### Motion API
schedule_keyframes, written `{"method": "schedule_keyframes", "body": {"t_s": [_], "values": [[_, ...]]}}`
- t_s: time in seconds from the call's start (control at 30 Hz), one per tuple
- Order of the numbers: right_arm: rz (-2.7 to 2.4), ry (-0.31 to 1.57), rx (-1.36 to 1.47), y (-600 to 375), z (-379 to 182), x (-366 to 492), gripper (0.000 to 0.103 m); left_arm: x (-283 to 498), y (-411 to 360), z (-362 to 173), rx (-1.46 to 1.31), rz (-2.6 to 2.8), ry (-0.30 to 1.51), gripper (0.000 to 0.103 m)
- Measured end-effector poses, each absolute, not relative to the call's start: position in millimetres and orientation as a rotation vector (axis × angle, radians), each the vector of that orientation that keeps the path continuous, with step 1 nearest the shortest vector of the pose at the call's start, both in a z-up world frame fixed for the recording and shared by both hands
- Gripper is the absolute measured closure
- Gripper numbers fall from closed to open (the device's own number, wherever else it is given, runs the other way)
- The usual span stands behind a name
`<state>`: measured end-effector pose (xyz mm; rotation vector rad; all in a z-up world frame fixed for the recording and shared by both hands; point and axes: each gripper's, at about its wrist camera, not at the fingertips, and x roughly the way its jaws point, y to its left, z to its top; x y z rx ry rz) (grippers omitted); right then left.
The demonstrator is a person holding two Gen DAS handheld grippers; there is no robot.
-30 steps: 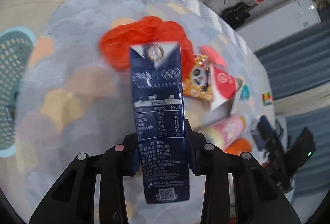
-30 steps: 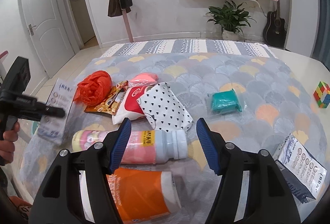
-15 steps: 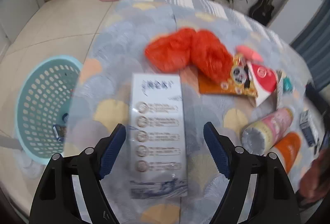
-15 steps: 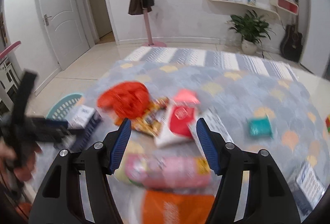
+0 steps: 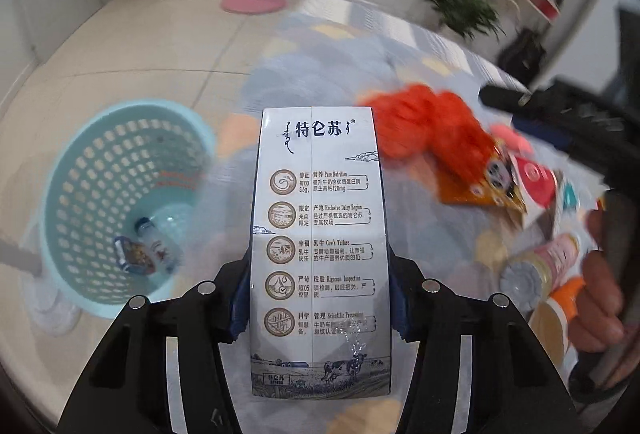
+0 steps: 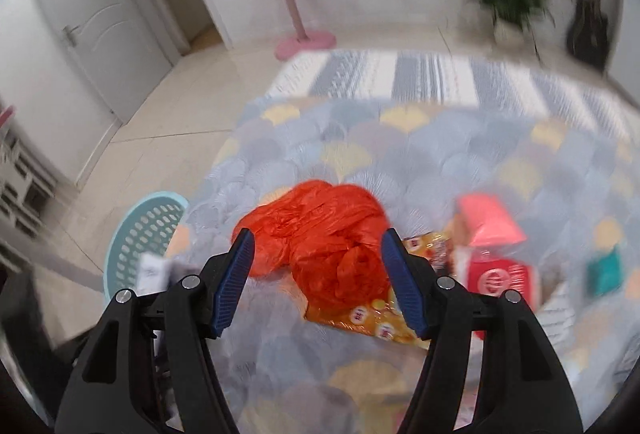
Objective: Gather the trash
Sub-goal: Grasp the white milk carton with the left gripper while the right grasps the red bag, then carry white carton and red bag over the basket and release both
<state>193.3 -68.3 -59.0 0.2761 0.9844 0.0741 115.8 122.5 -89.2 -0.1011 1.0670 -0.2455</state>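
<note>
At centre frame, left gripper [image 5: 320, 298] clamps milk carton [image 5: 320, 254], transport step; next, swing to basket [image 5: 120, 202] at left. Right gripper [image 6: 318, 274] gapes before orange bag [image 6: 320, 234].

A pink coat stand [image 6: 298, 14] with bags hanging is sitting by the white door [image 6: 100, 34], and a potted plant [image 6: 510, 0] is chilling near the guitar [image 6: 588, 30].

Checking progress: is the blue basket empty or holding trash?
Holding trash: a small bottle and a wrapper lie at the bottom of the basket.
</note>
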Motion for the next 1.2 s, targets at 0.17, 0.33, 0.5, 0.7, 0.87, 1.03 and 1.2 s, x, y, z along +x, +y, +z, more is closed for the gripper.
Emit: {"method": "schedule_keyframes", "body": {"t_s": [0.17,0.33,0.5,0.7,0.87,1.03,1.2], "values": [[0.010,1.064,0.343,-69.0,-92.2,211.5,0.040,114.7,151.1,-91.3,-0.163,-0.206,1.055,0.051],[-0.044,1.051,0.293,-64.6,-99.9,212.6,0.038,116.4,172.5,-99.9,-0.209,-0.180,1.068,0.051],[-0.092,1.035,0.208,-54.2,-102.5,211.9,0.050,116.9,194.4,-103.6,-0.275,-0.157,1.055,0.051],[-0.093,0.957,0.159,-44.1,-84.9,206.6,0.072,117.0,228.2,-94.4,-0.335,-0.114,0.987,0.051],[-0.032,0.855,0.109,-11.3,-46.9,197.5,0.073,116.7,262.4,-62.1,-0.375,-0.087,0.883,0.051],[0.124,0.738,0.045,48.9,-3.0,183.9,0.073,117.6,295.4,-35.7,-0.397,-0.038,0.806,0.051],[0.221,0.683,-0.085,117.8,7.7,180.5,0.073,114.7,327.9,-34.3,-0.468,0.006,0.771,0.051]]}}
